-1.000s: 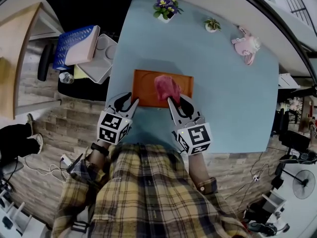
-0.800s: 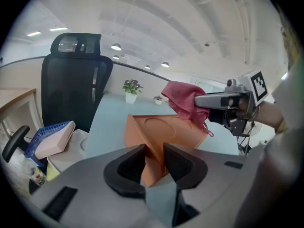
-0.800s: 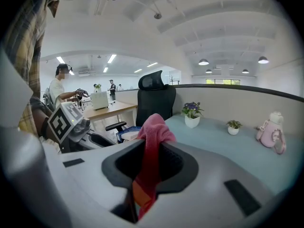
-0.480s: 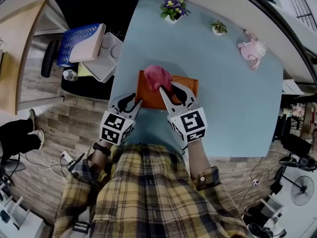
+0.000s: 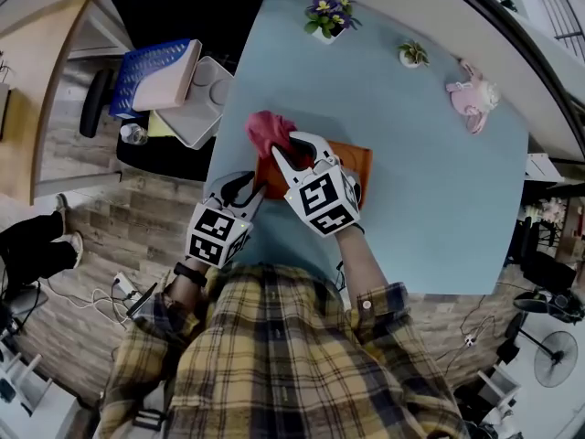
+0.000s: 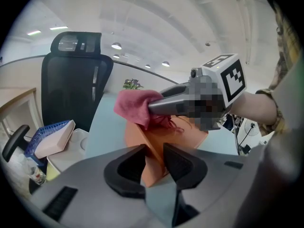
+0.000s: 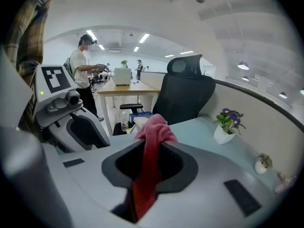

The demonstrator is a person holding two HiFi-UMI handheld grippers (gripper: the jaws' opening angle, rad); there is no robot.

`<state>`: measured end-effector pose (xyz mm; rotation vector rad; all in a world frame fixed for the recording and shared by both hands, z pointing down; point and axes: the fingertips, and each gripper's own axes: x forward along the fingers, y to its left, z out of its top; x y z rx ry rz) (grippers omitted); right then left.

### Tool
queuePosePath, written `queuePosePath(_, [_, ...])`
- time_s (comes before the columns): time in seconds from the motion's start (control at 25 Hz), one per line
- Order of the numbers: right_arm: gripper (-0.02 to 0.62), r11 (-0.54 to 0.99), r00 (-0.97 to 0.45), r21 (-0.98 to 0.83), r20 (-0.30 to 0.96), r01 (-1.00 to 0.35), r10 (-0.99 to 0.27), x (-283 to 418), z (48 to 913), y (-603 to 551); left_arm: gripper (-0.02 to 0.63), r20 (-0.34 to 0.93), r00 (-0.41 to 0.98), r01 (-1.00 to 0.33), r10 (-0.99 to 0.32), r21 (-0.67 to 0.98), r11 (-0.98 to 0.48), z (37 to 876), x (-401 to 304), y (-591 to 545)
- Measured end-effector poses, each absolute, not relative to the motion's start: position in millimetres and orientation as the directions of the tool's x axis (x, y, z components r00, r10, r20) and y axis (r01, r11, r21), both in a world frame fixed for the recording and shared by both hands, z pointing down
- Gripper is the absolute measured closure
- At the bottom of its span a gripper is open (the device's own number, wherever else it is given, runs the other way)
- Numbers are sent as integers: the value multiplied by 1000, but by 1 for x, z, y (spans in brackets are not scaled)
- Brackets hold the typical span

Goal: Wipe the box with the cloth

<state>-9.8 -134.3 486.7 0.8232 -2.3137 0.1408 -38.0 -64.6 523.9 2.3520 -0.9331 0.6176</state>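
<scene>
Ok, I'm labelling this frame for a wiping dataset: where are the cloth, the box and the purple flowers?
cloth (image 5: 265, 129), head view, its bunched pink top.
box (image 5: 355, 159), head view, its bare orange right end.
flowers (image 5: 327, 9), head view, the purple blooms.

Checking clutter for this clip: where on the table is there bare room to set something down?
Bare: the wide table stretch right of the orange box, out to the pink toy, and the strip between box and purple-flower pot. Crowded: the left edge, where left tool, right tool and pink cloth meet the box.
</scene>
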Motion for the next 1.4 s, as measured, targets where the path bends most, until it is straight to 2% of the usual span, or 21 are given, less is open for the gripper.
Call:
queuePosePath(0.32, [525,863,-555,170,702,-476,-445,-24,505,-137,489,582,656,-723,-481,303,-620,524,-39,-66])
queuePosePath(0.56, [526,873,-550,170,717,-458,-428,-17,508,-132,491,580,653,-726,-488,295,-621,524,-38,-64])
queuePosePath(1.2, [528,826,-488,135,750,-548,-446,46,510,-124,491,576,652,-728,-493,291,-621,524,-40,-64])
queuePosePath(1.4, [528,788,-430,167,762,-592,-484,76,510,-124,491,572,655,-724,-493,291,-625,524,-39,-65])
